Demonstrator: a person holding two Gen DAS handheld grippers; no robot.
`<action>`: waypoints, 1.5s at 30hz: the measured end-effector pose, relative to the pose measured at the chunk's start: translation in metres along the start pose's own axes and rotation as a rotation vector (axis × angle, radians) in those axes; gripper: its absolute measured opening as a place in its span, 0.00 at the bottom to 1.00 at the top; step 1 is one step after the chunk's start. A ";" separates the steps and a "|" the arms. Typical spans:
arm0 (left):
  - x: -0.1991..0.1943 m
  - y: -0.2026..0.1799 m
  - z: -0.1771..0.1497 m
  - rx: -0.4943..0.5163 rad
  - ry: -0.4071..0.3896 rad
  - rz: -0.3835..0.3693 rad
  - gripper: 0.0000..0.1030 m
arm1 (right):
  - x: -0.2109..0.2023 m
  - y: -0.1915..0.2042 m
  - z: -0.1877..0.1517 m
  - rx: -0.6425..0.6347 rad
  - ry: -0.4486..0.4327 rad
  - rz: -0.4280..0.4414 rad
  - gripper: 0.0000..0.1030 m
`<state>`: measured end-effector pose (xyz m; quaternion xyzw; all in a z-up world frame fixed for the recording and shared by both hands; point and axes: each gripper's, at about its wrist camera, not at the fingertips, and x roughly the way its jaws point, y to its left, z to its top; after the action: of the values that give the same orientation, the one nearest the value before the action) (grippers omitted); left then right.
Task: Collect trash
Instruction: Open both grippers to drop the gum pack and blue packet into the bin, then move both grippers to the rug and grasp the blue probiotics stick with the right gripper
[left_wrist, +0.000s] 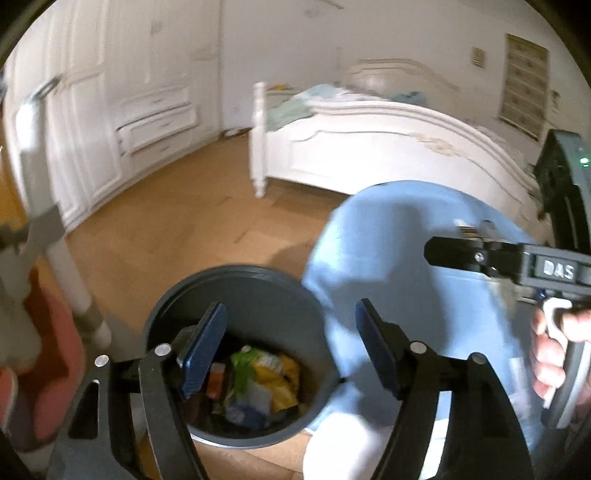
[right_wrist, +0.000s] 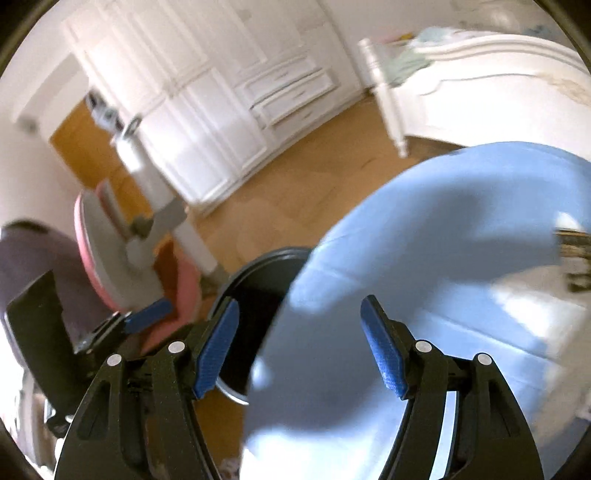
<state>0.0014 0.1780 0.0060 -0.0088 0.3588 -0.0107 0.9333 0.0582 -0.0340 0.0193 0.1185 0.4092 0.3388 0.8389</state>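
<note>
A dark grey round trash bin (left_wrist: 258, 295) stands on the wooden floor, with colourful wrappers and paper trash (left_wrist: 258, 384) in its bottom. My left gripper (left_wrist: 291, 350) is open and empty, held just above the bin's near rim. In the right wrist view my right gripper (right_wrist: 301, 347) is open and empty, over the edge of a light blue table (right_wrist: 424, 258), with the bin (right_wrist: 258, 273) just left of the table. The right gripper also shows from the side in the left wrist view (left_wrist: 517, 262).
The light blue round table (left_wrist: 406, 258) stands right of the bin. A pink chair (right_wrist: 122, 240) with a white post stands left of it. A white bed (left_wrist: 388, 140) and white wardrobes (left_wrist: 110, 110) stand behind, across open wooden floor (left_wrist: 184, 229).
</note>
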 end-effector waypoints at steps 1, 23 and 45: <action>-0.002 -0.009 0.004 0.016 -0.007 -0.014 0.73 | -0.008 -0.006 -0.001 0.009 -0.012 -0.008 0.67; 0.043 -0.160 0.027 0.209 0.087 -0.190 0.86 | -0.156 -0.171 -0.074 0.247 -0.154 -0.216 0.78; 0.166 -0.245 0.065 0.271 0.227 -0.214 0.86 | -0.127 -0.173 -0.102 -0.034 0.069 -0.443 0.28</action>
<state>0.1645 -0.0712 -0.0507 0.0802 0.4542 -0.1589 0.8729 0.0058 -0.2553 -0.0512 -0.0003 0.4479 0.1569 0.8802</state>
